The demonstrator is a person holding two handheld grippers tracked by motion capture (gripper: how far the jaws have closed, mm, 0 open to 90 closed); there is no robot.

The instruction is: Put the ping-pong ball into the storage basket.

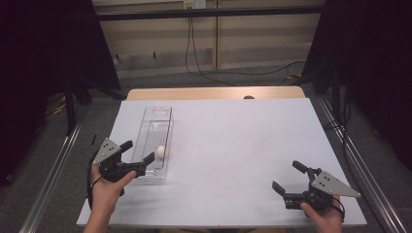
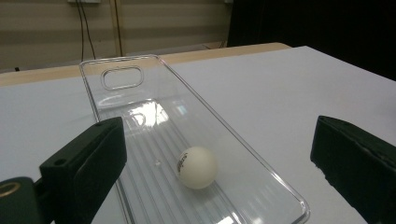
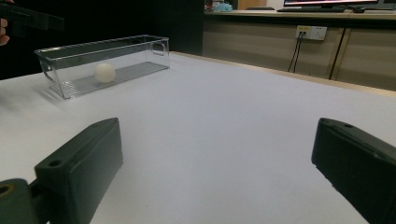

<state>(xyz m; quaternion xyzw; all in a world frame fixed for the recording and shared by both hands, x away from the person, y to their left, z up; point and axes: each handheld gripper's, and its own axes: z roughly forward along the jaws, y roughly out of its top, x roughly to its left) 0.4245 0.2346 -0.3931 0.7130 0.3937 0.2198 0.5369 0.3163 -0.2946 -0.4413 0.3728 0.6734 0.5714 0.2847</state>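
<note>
White ball (image 2: pixel 197 167) sits in the near end of a clear bin (image 1: pixel 156 119) at left-center of the high view on the counter (image 1: pixel 233 145); it has dark print on it, too small to read. Left tongs (image 1: pixel 137 151) hover wide open right at the bin's near end, holding nothing. Right tongs (image 1: pixel 287 177) are open and empty too, lower right, well away from the bin.

so the table (image 1: pixel 233 160) has a plain white top, with a strip of bare wood along its far edge. the one thing sitting directly on it is a long clear plastic bin (image 1: pixel 154 127), over on the left side and running lengthwise from the near part toward the far edge. the rest of the top, right of the bin, is open white surface.
</note>
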